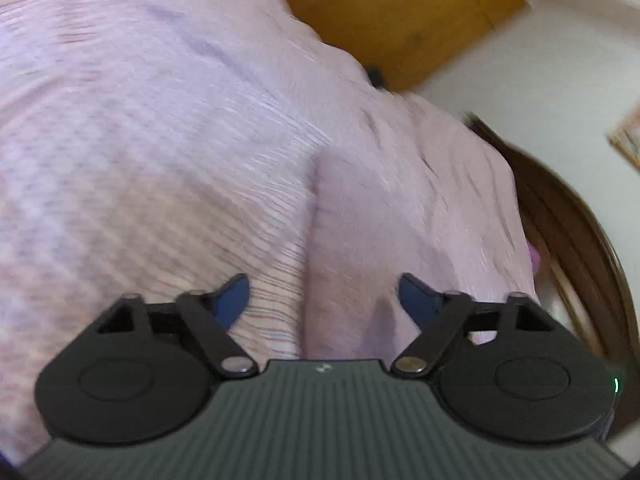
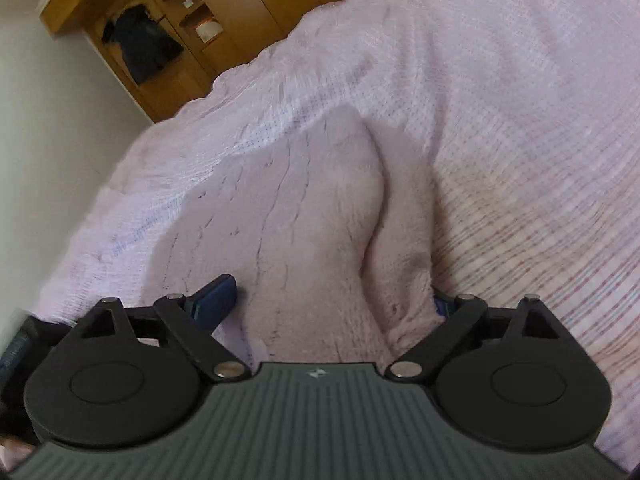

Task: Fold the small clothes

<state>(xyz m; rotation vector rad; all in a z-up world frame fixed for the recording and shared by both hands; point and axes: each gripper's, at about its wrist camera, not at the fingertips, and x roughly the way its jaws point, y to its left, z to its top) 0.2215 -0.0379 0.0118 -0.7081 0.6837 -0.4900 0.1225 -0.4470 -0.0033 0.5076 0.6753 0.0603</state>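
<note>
Right claw (image 2: 332,300) gapes around a fuzzy pink garment (image 2: 304,208); no writing legible.

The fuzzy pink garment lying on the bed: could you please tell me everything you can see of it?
The fuzzy pink garment is a small piece of pale mauve-pink plush fabric with creases running across its pile. It lies on the pink bedspread, bunched rather than flat, with a raised fold down its middle. In the right wrist view it fills the gap between the open right tongs. In the left wrist view it lies ahead of the open left tongs. Neither visibly grips it.
</note>
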